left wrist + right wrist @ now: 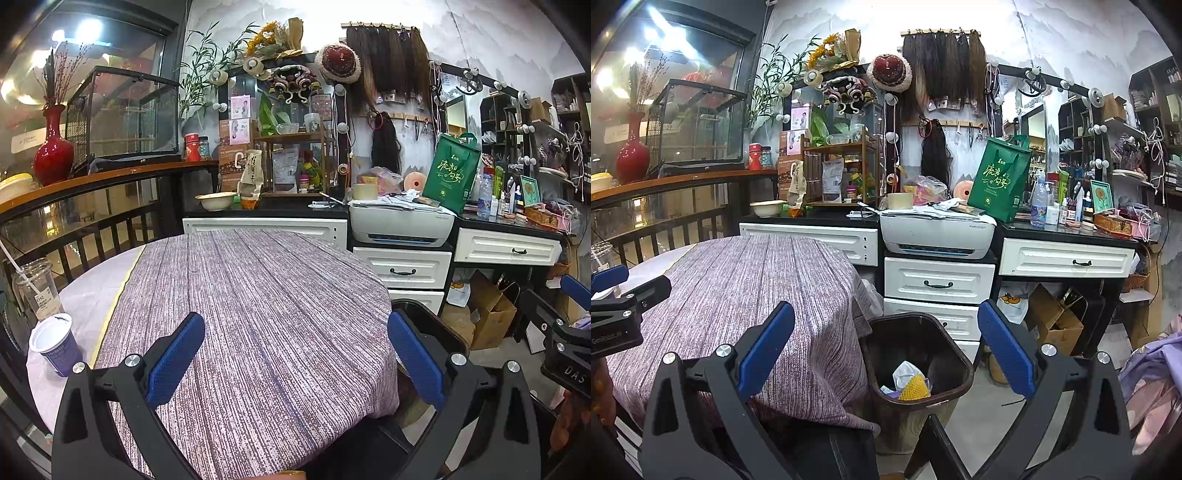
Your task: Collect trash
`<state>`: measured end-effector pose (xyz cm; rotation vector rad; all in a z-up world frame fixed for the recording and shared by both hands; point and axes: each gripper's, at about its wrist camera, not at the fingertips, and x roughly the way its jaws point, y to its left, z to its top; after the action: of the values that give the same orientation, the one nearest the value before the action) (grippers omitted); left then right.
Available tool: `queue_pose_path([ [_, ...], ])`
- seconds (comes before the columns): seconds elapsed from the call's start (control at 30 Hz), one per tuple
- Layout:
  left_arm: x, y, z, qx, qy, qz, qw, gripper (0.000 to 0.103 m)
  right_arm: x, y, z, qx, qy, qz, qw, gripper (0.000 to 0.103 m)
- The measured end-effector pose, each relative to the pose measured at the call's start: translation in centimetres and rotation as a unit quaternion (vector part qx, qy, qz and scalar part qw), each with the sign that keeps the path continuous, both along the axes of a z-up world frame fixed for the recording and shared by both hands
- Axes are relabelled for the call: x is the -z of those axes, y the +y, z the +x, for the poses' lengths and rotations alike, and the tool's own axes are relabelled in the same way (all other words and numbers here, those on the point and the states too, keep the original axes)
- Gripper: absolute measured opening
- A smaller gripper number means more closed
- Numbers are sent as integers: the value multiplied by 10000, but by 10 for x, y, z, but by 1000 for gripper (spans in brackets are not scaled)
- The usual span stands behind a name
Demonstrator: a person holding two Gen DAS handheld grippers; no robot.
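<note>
Left wrist view shows the left gripper (295, 356) with its blue pads (175, 363) spread wide and nothing between them, held over the near part of the table (258, 295), which wears a purple-and-white striped cloth. At the table's left edge, on a paler strip of cover, stands a white-lidded paper cup (55, 343), and just behind it a clear plastic cup (37, 288) with a straw; both are well apart from the left gripper. Past the table's right edge, part of the right gripper's black frame shows. Right wrist view has the right gripper (886, 356) likewise gaping and empty, hanging beside the table's right edge above a dark brown bin (945, 332) that stands on the floor, just beside the draped cloth. Inside the bin lie a yellow foam net (914, 387) and some white crumpled wrapping (905, 371), touching each other. Beyond the table, against the wall, sits a white printer (936, 230) on white drawers (938, 278), with a green bag (1001, 181) upright on the counter to the printer's right. To the table's far left, a red vase (53, 155) stands on a wooden ledge.
</note>
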<state>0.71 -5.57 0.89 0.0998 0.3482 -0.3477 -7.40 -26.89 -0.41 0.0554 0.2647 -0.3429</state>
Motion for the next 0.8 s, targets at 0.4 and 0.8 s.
queue_pose_path([
  [0.4,2,0,-1,-6,-15,13,10000,98,1,-2,0,8,-5,15,10000,98],
  [0.8,2,0,0,-10,-12,21,10000,98,1,-3,-1,-7,22,19,10000,98],
])
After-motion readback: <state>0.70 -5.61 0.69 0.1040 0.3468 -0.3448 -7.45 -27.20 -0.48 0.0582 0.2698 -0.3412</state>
